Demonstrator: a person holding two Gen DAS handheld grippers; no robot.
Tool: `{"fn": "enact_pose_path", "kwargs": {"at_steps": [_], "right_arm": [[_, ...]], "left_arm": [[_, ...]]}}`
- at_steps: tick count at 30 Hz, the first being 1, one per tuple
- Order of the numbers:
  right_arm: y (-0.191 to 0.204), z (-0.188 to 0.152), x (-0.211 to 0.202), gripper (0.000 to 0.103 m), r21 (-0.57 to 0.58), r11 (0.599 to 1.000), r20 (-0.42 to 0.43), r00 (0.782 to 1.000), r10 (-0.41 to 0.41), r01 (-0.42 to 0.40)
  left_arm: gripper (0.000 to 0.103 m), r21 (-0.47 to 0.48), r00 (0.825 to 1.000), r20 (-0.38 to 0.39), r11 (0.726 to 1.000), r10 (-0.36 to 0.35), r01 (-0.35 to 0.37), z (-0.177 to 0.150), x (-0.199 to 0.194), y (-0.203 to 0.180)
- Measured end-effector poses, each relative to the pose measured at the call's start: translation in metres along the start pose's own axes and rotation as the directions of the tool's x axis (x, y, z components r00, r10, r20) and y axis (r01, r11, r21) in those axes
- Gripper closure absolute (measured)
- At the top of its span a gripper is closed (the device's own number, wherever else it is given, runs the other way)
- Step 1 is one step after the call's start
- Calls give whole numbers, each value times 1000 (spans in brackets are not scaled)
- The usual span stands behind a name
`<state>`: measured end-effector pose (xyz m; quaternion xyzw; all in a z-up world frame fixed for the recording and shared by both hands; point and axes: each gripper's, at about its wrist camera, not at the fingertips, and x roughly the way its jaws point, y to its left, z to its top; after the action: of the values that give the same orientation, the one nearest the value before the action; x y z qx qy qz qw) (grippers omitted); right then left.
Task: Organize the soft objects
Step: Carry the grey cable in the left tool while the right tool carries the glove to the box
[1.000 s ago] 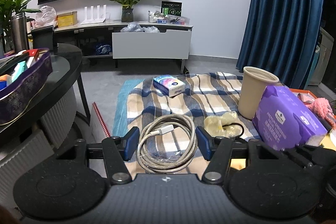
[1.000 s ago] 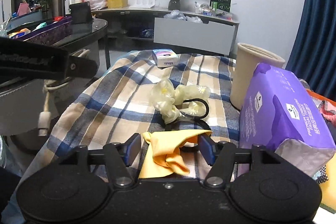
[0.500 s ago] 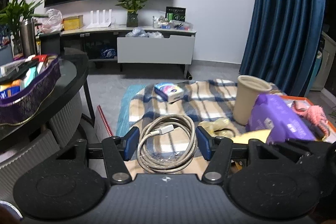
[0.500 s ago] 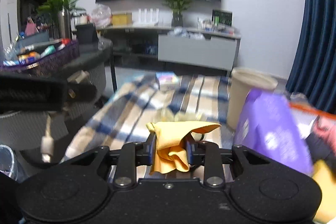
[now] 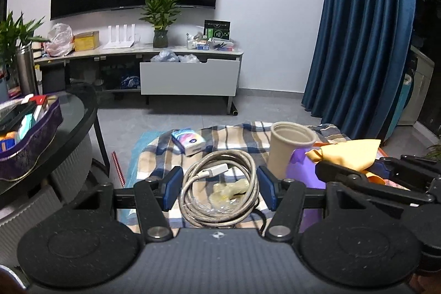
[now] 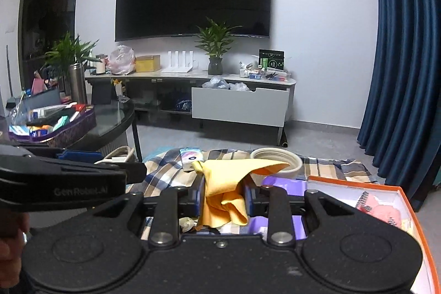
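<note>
Left wrist view
Left gripper (image 5: 217, 190): jaws set at a middling width, blue pads pressed on both sides of the coiled cable (image 5: 219, 190), which hangs lifted between them.
Cable plug: white end lies across the top of the coil, pointing up and right.
Below the coil: a pale yellow soft bundle (image 5: 230, 189) shows through the loop, down on the plaid blanket (image 5: 237, 134).
Blanket: spread on the floor, and on it a small tissue pack (image 5: 188, 141) at the far left and a beige cup (image 5: 289, 148) standing upright to the right.
Right edge: the right gripper comes in from the side with the yellow cloth (image 5: 348, 152) in it; a purple package (image 5: 301, 170) sits just behind, partly hidden.
Left edge: a dark glass counter (image 5: 80, 112) carrying a purple tray (image 5: 35, 134) full of small items.

Right wrist view
Right gripper (image 6: 224, 197): jaws have just been closing and now stand narrow, clamped on the yellow cloth, up off the blanket.
Cloth: bunched between the pads, one flap sticking out to the right over the cup's rim in the picture.
Orange box (image 6: 397, 200): open at the right, pink fabric (image 6: 377, 208) lying inside.
Purple package: just beyond the jaws, beside the box.
Left side: the left gripper reaches across with the cable; a bit of a hand (image 6: 11, 255) shows at the bottom corner.
</note>
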<state>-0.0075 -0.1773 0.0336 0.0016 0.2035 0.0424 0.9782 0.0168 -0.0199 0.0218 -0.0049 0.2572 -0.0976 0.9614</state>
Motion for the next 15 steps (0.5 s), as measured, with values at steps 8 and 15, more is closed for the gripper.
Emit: {"fn": "enact_pose_path", "kwargs": {"at_steps": [8,15], "right_arm": [[-19,2,-13,69,-1,1000,26,1000,-11,11],[-41,3,-24,69,5,1000,45,999,-14,14]], "left_arm": [[44,23,1000,10,1000,1,-1,5,-1,-19],[44,35,1000,8,999,-5,4,5,1,-33]]}}
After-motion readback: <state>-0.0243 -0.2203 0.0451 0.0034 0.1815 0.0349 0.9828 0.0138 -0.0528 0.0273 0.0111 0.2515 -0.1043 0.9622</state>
